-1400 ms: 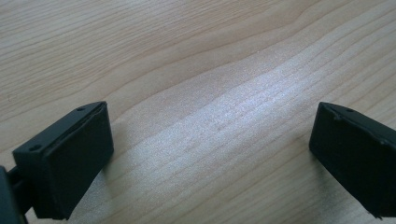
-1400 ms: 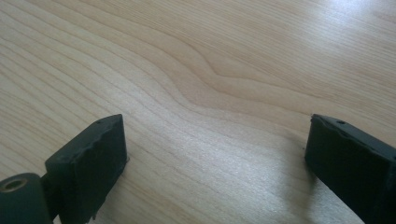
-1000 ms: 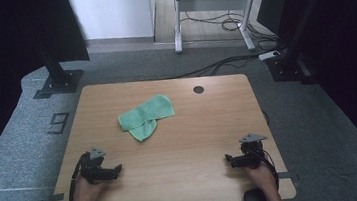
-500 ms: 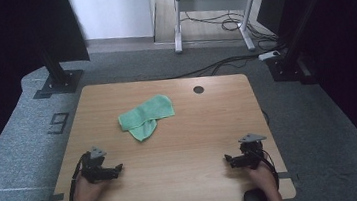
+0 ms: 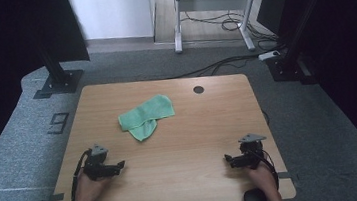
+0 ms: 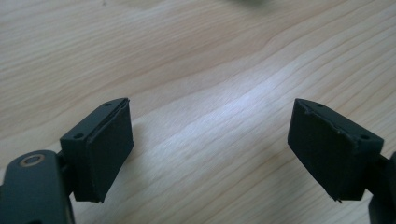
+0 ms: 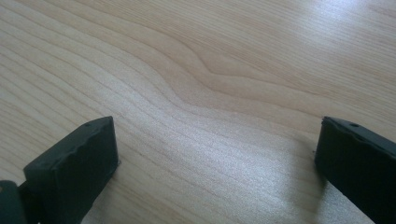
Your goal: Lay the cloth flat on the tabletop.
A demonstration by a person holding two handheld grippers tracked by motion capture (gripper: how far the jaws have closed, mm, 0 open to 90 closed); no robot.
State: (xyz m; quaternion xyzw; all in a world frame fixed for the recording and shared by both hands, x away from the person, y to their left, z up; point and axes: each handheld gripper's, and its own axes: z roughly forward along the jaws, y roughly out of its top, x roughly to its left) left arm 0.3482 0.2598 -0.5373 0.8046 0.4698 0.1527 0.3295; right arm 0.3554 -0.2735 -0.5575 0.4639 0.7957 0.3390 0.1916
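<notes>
Little has moved since the earlier frames: a slight shift is seen only at the right gripper [image 5: 229, 160], which has crept a touch toward the middle of the worktop [image 5: 194, 129], while the left gripper [image 5: 121, 165] and the green cloth [image 5: 145, 117] are found where they were. In the high view, both grippers are held low over the near part of the wooden worktop, each in one of the person's hands, the left hand [image 5: 87, 188] near the left corner and the right hand [image 5: 259, 175] near the right corner, well apart from each other. The left gripper's fingers [image 6: 100, 154] are seen spread wide in the left gripper view, with bare wood grain between them and nothing held. The right gripper's fingers [image 7: 74, 163] are likewise parted wide in the right gripper view, with only pale wood between. The cloth is laid on the far left-of-centre part of the worktop, well apart from both grippers and nearer to the left one. It is a light mint green, soft and rumpled, folded over itself so that a broader upper band lies across a smaller flap that tapers to a point toward the person. A small dark round hole [image 5: 198, 89] is set in the worktop to the right of the cloth, near the far edge. Grey carpet [image 5: 320, 131] is seen around the worktop.
</notes>
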